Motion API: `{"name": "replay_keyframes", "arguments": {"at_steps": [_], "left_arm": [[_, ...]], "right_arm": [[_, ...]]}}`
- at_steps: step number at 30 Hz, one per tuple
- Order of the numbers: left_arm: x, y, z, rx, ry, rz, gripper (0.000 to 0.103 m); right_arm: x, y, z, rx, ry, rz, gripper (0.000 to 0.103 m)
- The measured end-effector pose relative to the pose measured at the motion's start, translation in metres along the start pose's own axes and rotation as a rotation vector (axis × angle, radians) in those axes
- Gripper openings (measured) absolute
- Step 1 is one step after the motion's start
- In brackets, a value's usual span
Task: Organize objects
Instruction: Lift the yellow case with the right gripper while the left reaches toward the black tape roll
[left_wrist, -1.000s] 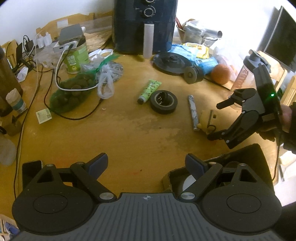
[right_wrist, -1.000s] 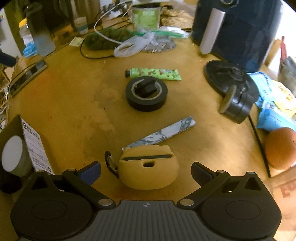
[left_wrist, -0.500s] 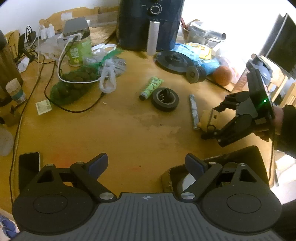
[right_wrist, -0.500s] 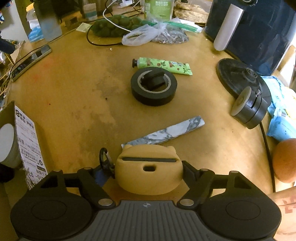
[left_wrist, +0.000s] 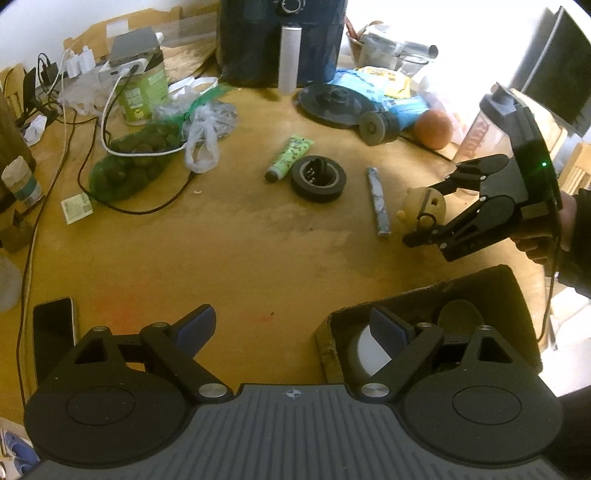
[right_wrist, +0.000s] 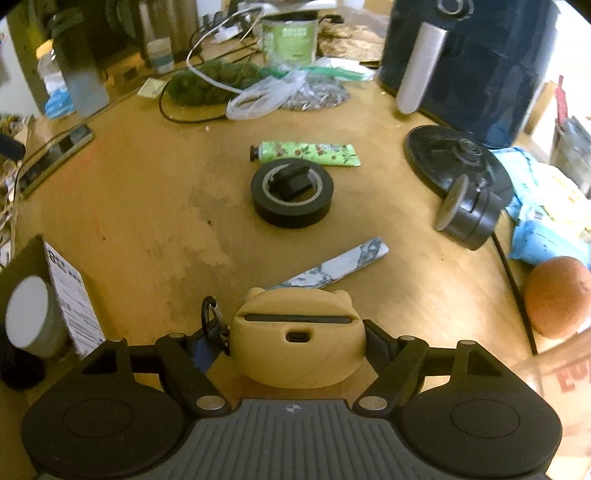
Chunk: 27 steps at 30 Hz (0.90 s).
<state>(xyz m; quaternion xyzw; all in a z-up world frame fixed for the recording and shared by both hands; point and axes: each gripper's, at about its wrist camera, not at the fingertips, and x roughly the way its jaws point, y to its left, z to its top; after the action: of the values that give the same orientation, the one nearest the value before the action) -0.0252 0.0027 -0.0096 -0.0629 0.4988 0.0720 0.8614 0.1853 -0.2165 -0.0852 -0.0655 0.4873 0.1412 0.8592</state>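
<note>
A tan earbud case (right_wrist: 297, 343) shaped like an animal head, with a black clip on its left side, sits between the fingers of my right gripper (right_wrist: 291, 345). Both pads press on its sides. In the left wrist view the right gripper (left_wrist: 424, 214) holds the tan case (left_wrist: 423, 205) low over the table, right of a marbled stick (left_wrist: 378, 201). My left gripper (left_wrist: 290, 321) stands open with nothing between its fingers. Its right finger is over the open cardboard box (left_wrist: 406, 295).
A black tape roll (right_wrist: 291, 192), a green tube (right_wrist: 310, 153) and the marbled stick (right_wrist: 332, 267) lie mid-table. An orange (right_wrist: 557, 295), blue packets and a black disc are at right. A dark air fryer (right_wrist: 480, 55) stands at the back. A phone (left_wrist: 53, 332) lies front left.
My right gripper has come down around the tan case and closed on its sides. The left gripper has stayed open and in place.
</note>
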Motion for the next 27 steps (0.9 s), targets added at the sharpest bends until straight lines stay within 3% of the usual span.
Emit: {"name": "replay_keyframes", "arguments": {"at_steps": [16,27], "left_arm": [[-0.005,-0.016,0.010,0.034,-0.073,-0.042,0.091],[0.001,-0.029,0.044,0.076,-0.134,-0.077,0.091]], "right_arm": [[-0.062,0.006,-0.015,0.209,-0.137,-0.023,0.080],[-0.102,0.004,-0.028,0.316,-0.220,-0.044,0.080]]}}
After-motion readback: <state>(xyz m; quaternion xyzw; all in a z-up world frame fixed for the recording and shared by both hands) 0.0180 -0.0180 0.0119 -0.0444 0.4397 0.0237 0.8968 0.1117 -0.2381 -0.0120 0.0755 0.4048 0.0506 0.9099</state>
